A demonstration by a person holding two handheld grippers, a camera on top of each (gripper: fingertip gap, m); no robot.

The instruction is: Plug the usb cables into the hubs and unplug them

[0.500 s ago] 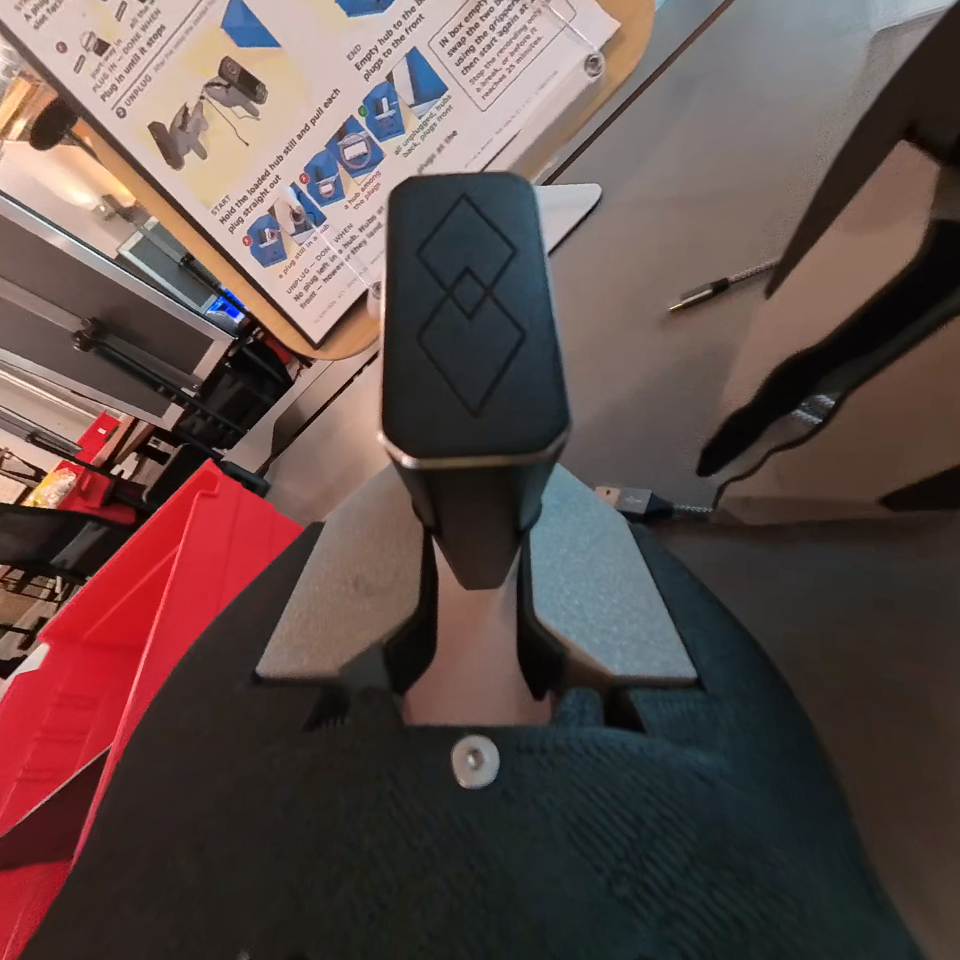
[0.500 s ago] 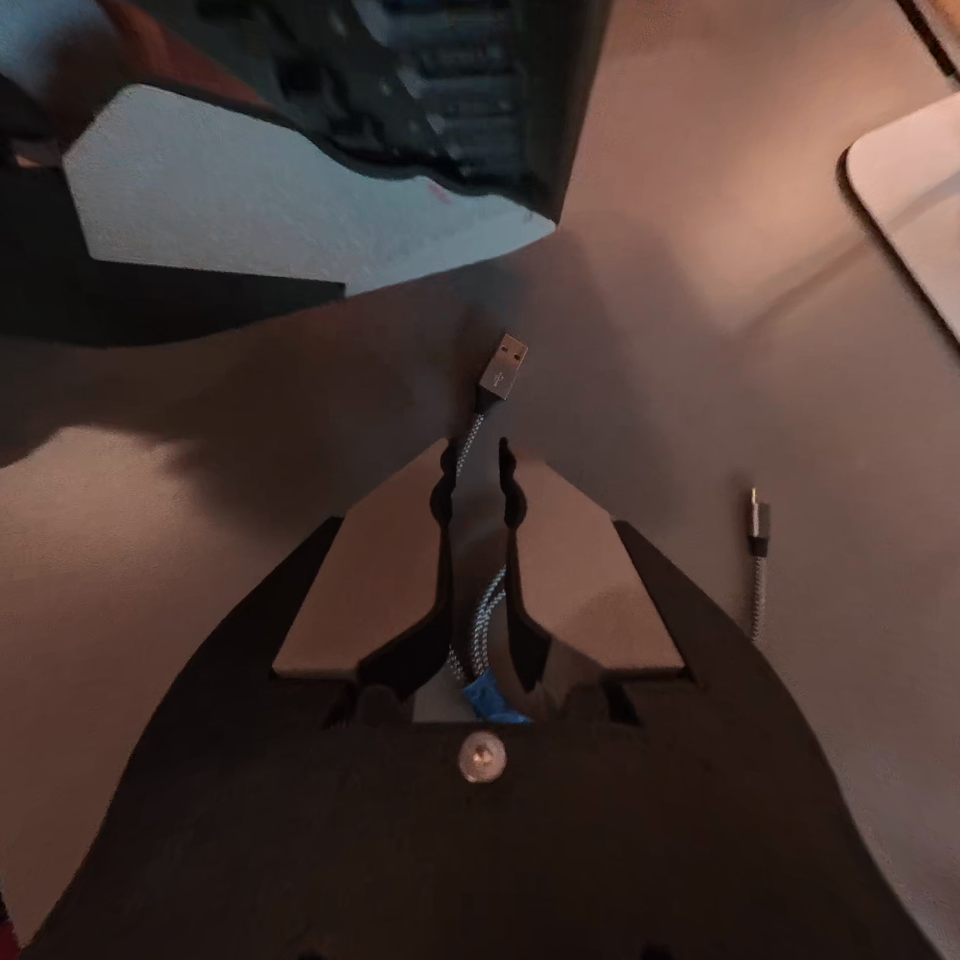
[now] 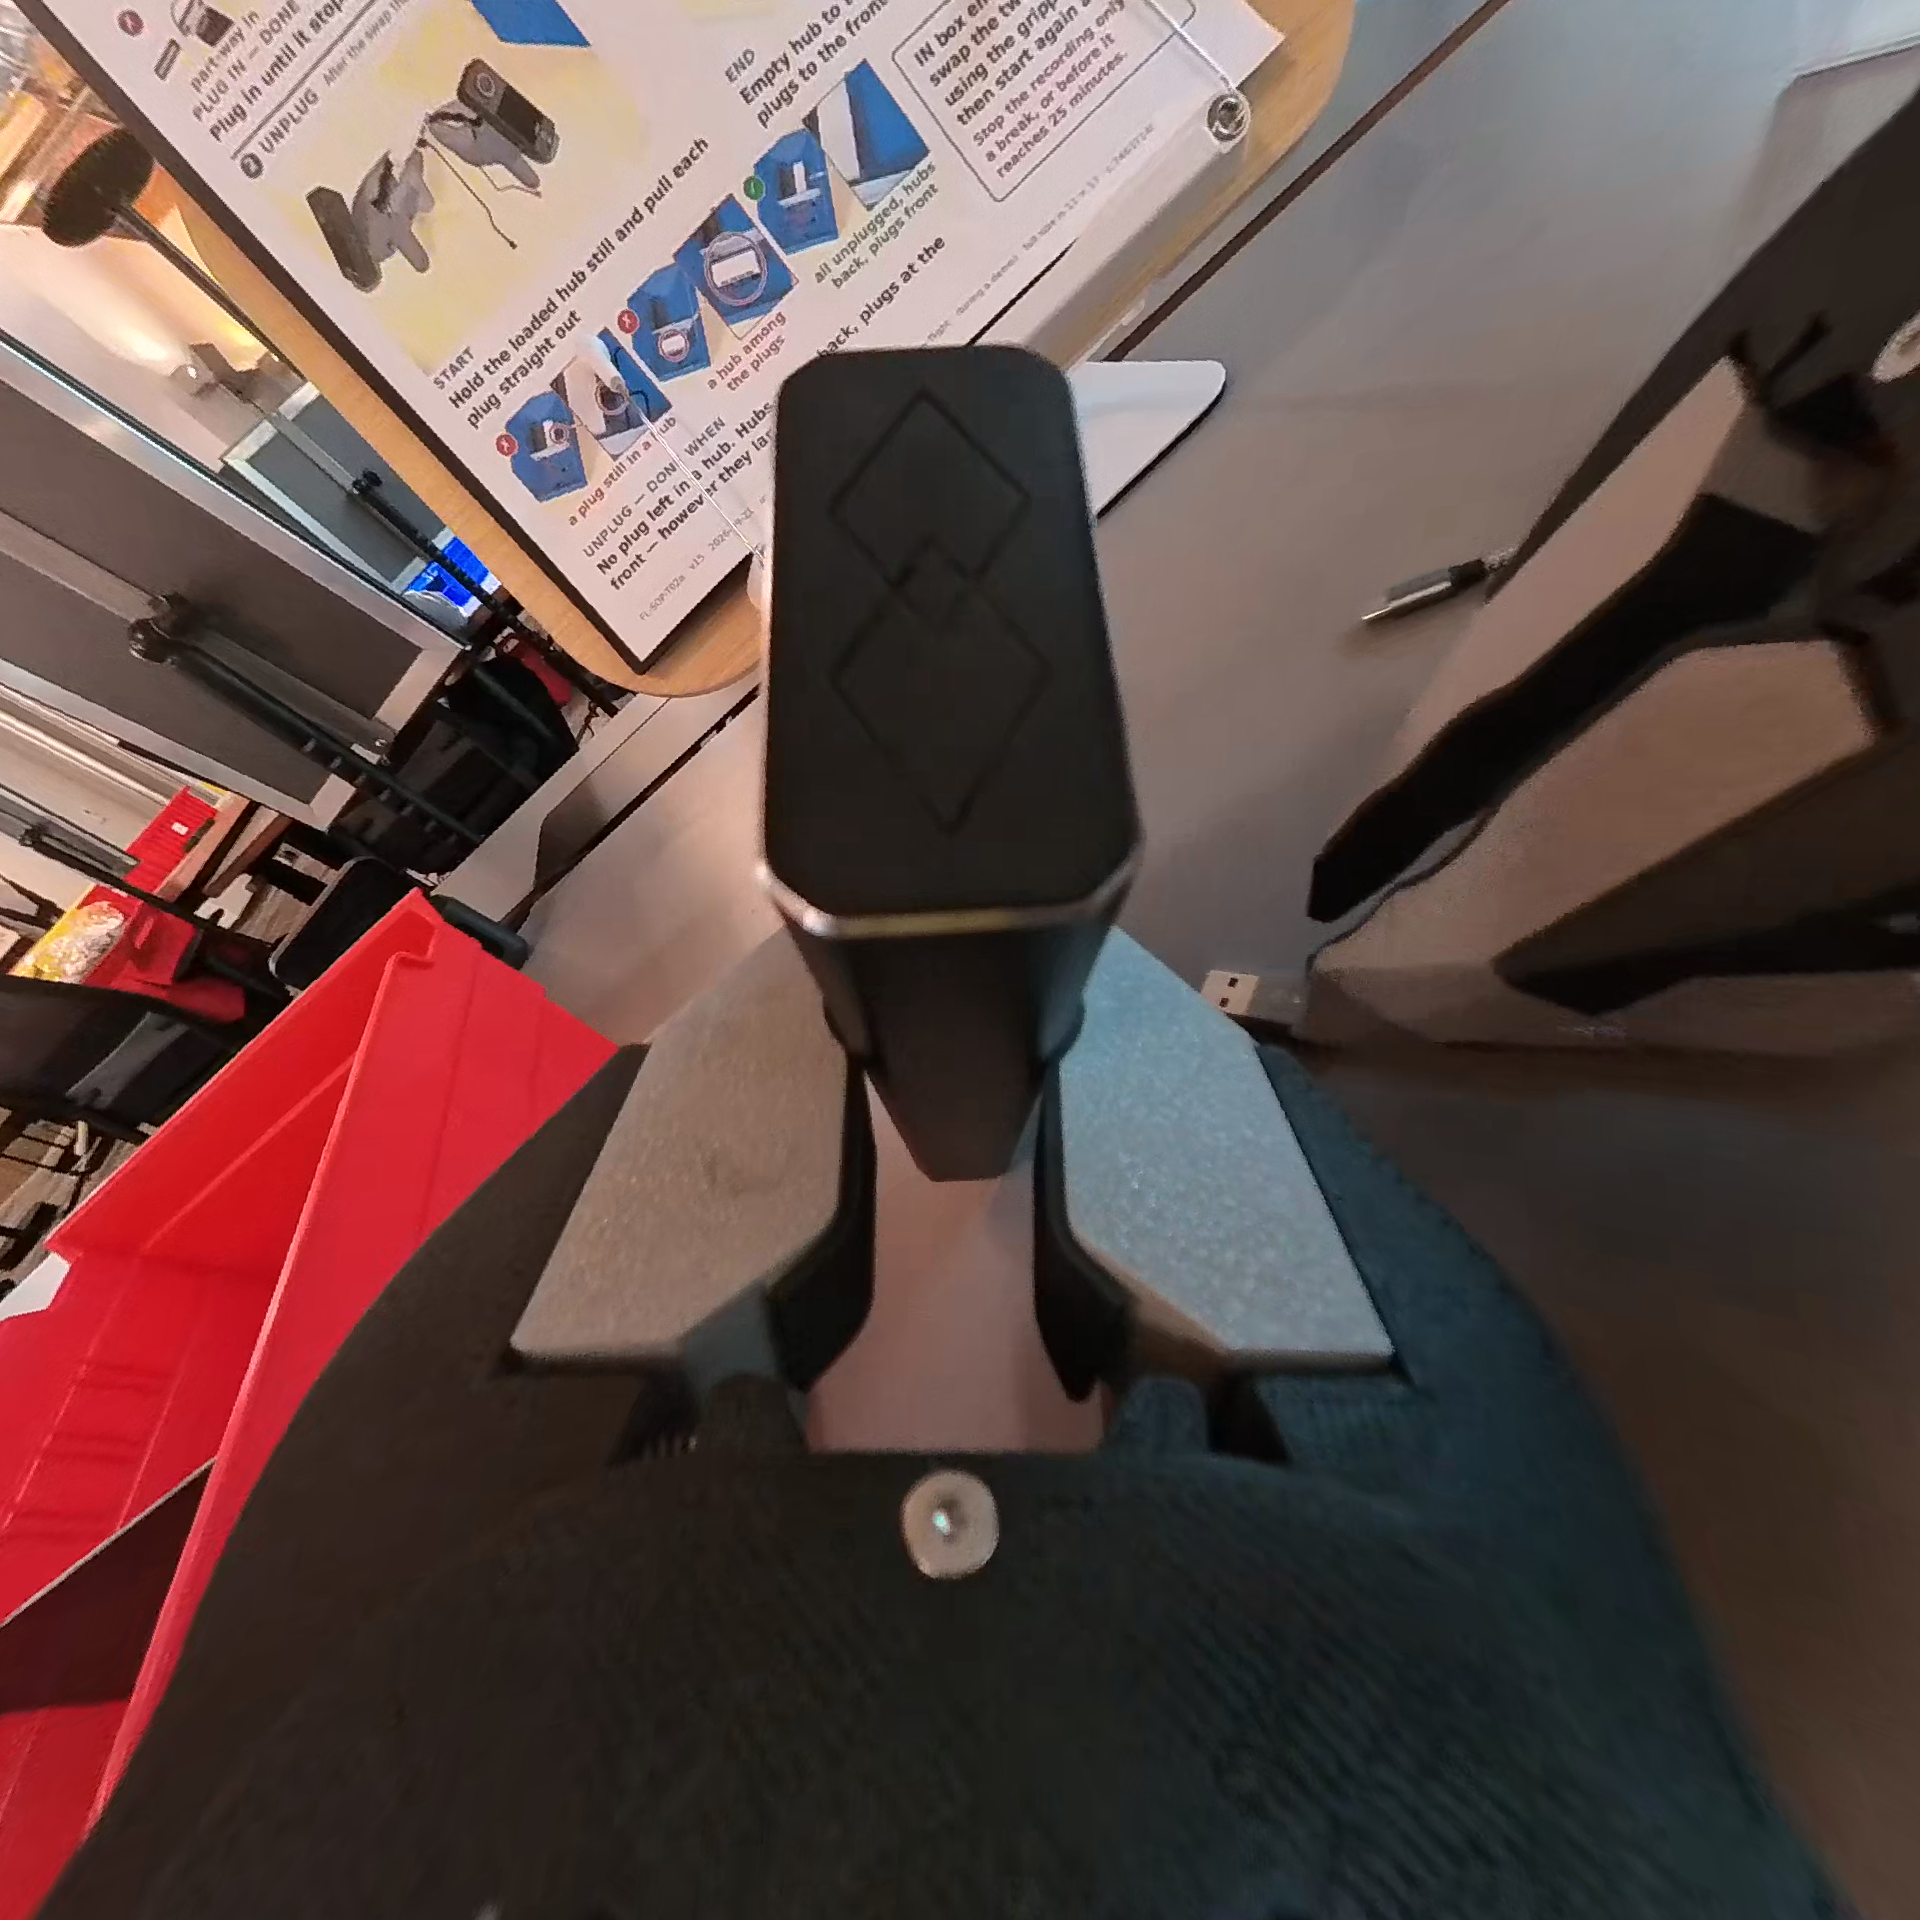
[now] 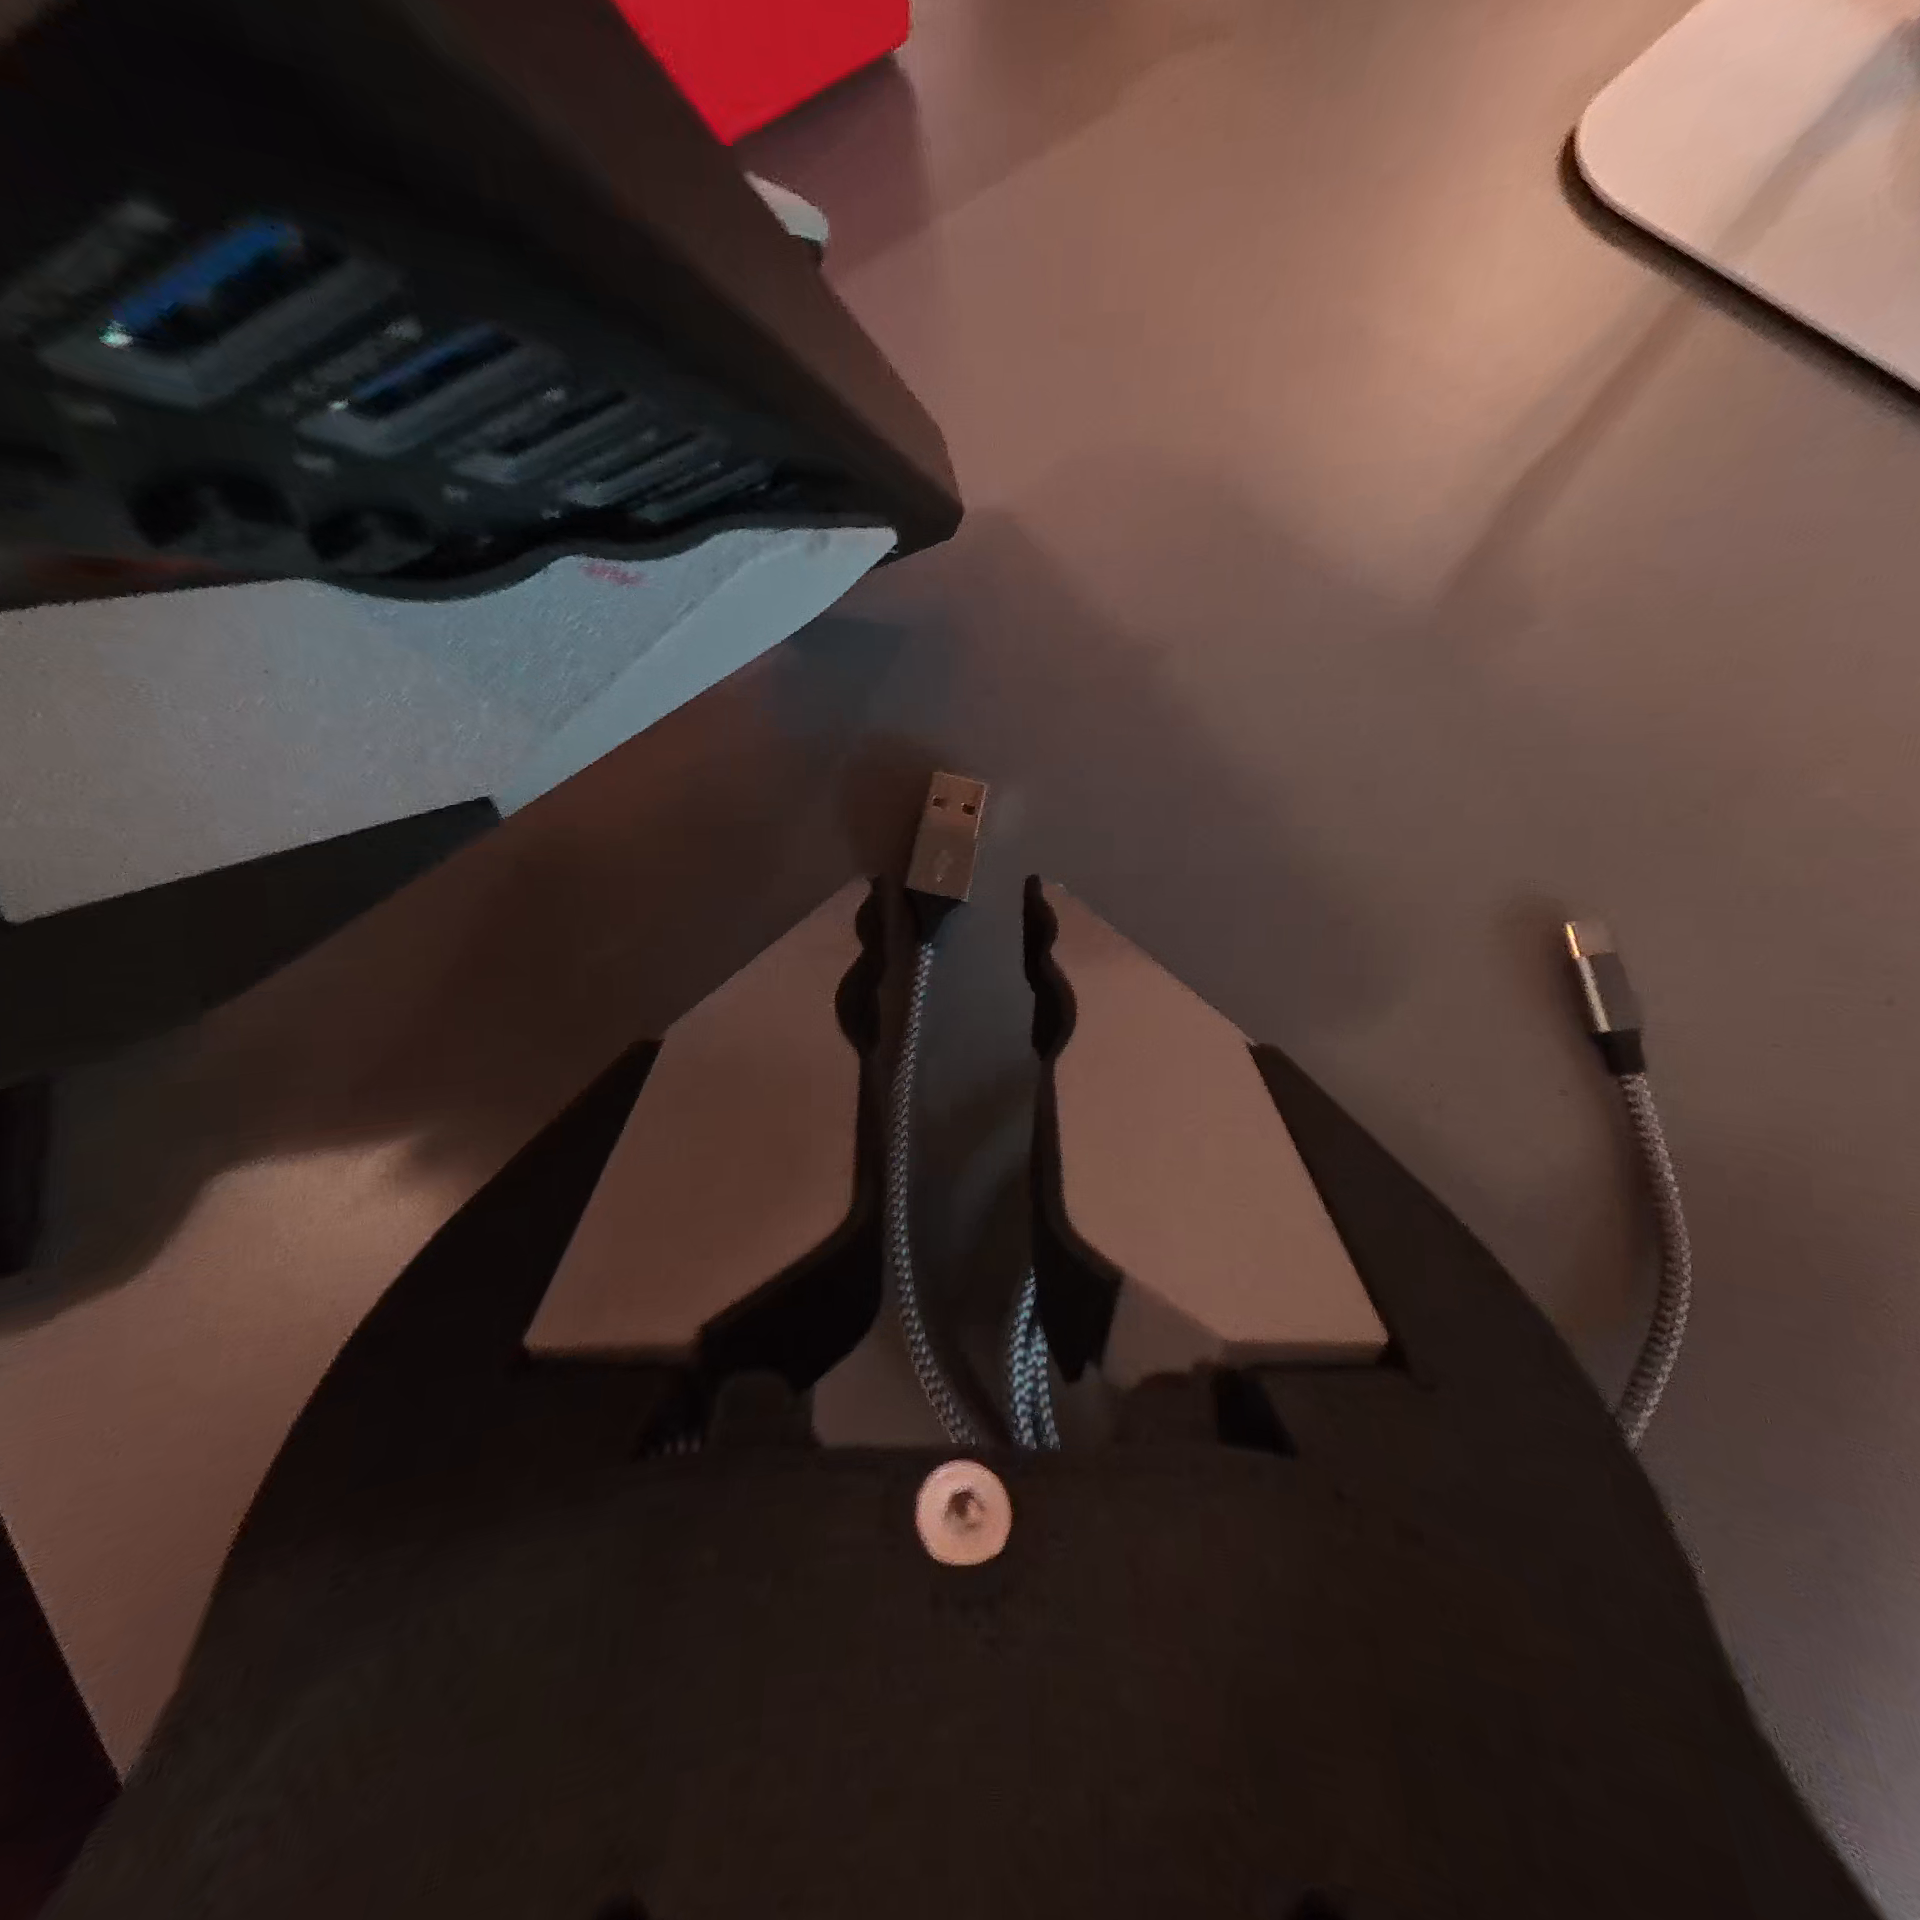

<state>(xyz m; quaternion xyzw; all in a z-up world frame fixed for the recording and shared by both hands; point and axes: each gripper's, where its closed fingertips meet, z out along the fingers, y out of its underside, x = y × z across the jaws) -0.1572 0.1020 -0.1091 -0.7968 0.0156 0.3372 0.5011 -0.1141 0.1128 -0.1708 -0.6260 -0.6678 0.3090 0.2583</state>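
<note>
My left gripper [image 3: 956, 1049] is shut on a black hub [image 3: 935, 623] with a diamond mark and holds it upright above the grey table. The hub's port side [image 4: 416, 364] shows at the upper left of the right wrist view. My right gripper [image 4: 953, 894] is open and low over the table, its fingers either side of a braided cable [image 4: 914, 1143] that lies flat. The cable's USB-A plug [image 4: 951, 836] lies just past the fingertips and is not in any port. It also shows in the left wrist view [image 3: 1252, 992], below my right gripper [image 3: 1413, 935].
A second small plug [image 4: 1595, 977] on braided cable lies to the right on the table. A red bin [image 3: 260, 1195] stands at the left. A printed instruction sheet [image 3: 623, 260] and a pale flat stand base [image 4: 1766, 177] are at the back. The grippers' ends are close to 8 centimetres from one another.
My right gripper's fingers have spread a little wider around the cable. The hub in my left gripper now looms larger in the right wrist view.
</note>
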